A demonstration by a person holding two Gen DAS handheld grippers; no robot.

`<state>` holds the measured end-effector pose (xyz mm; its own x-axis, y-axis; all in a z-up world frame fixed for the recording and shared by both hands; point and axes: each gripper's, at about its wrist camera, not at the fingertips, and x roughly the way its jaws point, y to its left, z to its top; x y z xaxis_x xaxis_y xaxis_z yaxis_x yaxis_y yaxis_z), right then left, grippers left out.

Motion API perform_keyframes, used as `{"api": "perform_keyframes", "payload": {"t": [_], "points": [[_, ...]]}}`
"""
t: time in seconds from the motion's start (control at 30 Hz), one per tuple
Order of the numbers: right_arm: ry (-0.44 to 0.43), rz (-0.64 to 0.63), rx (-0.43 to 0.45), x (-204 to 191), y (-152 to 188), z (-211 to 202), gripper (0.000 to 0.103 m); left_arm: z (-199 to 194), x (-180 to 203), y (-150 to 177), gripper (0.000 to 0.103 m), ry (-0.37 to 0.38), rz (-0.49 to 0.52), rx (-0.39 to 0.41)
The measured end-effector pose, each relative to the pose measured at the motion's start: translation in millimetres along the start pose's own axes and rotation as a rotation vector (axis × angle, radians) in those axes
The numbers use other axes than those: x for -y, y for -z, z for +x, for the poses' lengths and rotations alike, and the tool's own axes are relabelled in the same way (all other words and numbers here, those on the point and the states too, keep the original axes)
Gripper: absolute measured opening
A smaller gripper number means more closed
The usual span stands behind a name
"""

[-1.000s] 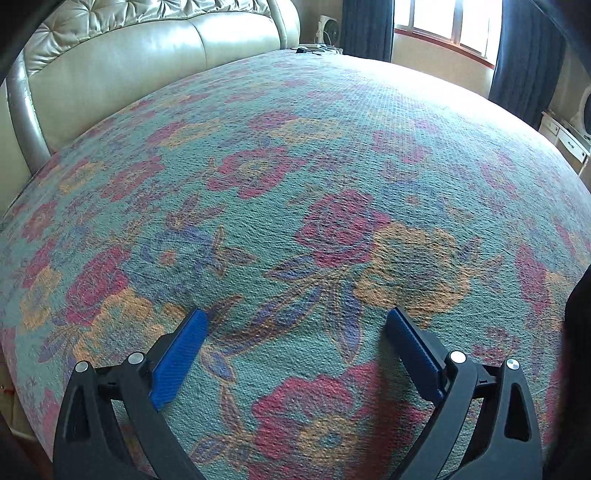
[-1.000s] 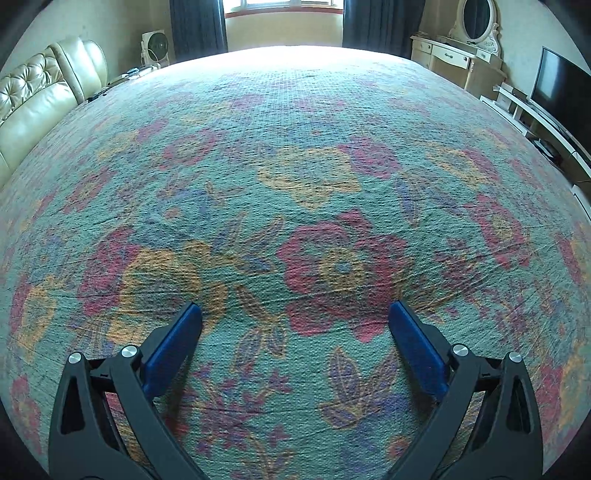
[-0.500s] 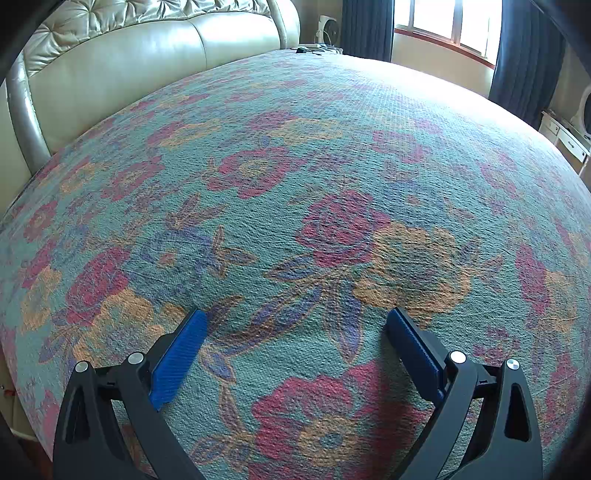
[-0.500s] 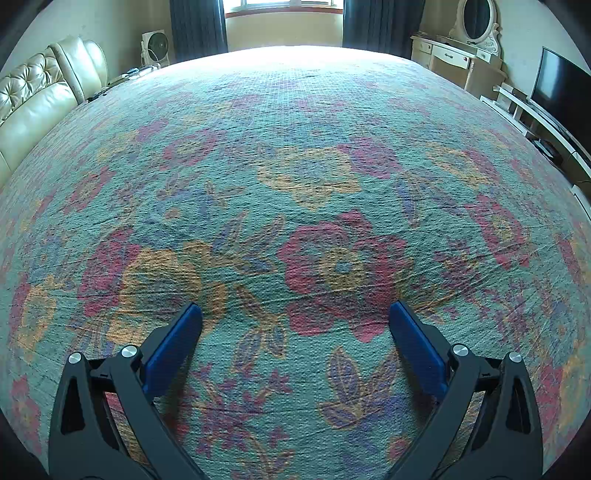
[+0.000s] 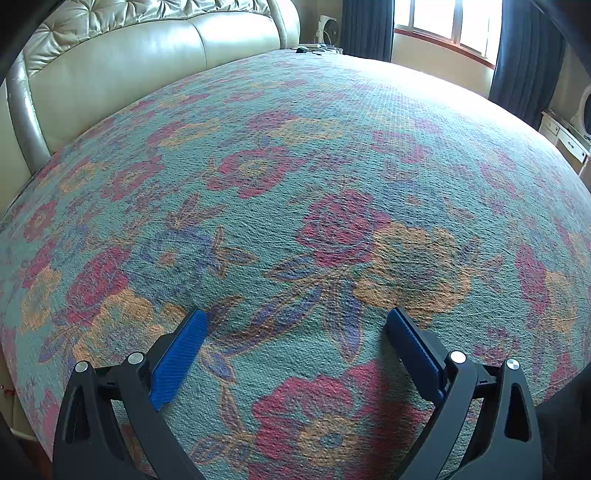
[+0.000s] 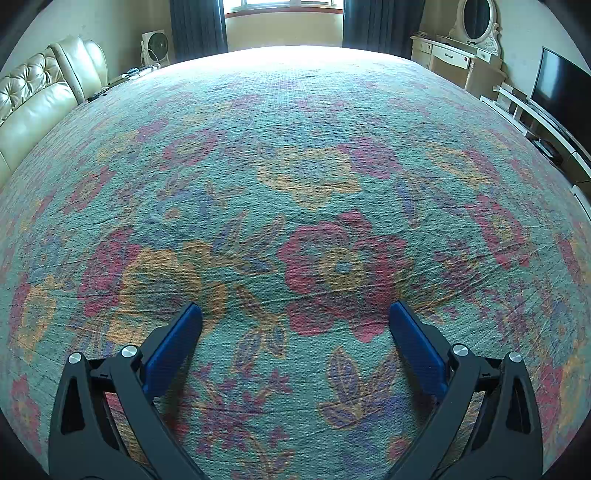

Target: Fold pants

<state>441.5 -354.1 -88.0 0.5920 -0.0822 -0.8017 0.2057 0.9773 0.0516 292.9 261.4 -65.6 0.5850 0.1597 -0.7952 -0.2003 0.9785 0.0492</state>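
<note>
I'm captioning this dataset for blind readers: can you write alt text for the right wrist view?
The open right gripper, with blue pads, hovers over a floral bedspread with no pants in sight. Beyond lie a cream leather headboard at left and a dresser with mirror and television at right.

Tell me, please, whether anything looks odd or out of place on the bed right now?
Nothing is spilled or damaged. The oddity: no pants show in either view. Only the floral bedspread lies beneath the open left claw and open right claw, flat apart from faint creases.
</note>
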Motion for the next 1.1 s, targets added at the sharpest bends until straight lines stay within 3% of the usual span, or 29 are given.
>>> {"api": "perform_keyframes", "payload": {"t": [1.1], "points": [[0.0, 0.0, 0.0, 0.0, 0.2, 0.1, 0.101, 2.6, 1.4, -1.6, 0.097, 0.0, 0.0, -0.001]]}}
